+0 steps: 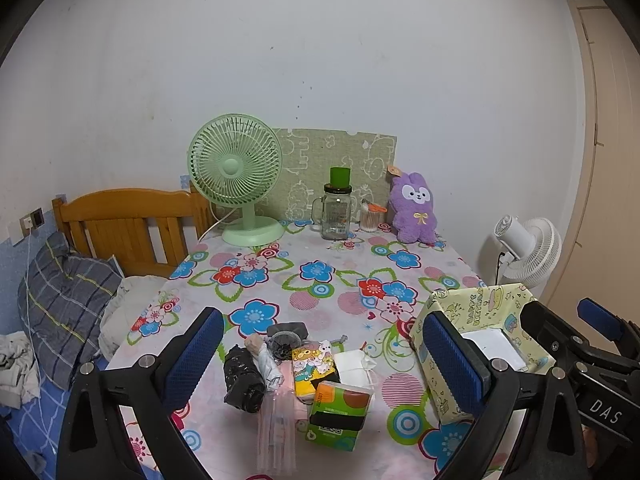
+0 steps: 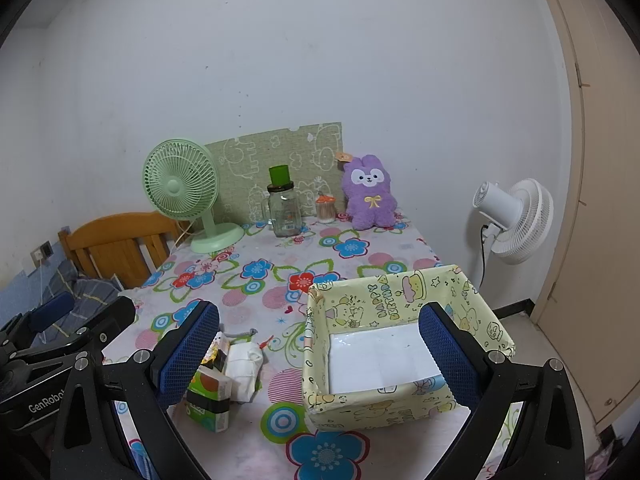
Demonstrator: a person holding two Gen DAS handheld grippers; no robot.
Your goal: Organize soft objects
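A heap of small soft things lies at the table's near edge: a green tissue pack, a yellow cartoon tissue pack, a white face mask, a rolled black bag, a pink plastic sleeve. My left gripper hangs open above the heap, touching nothing. To its right stands a yellow cartoon box, open-topped with a white floor. My right gripper is open over the box's near left corner. A purple plush bunny leans at the back.
On the flowered tablecloth, at the back, stand a green desk fan, a glass jar with a green cup on it, and a cotton-swab pot. A bed with a wooden headboard lies left; a white fan stands right.
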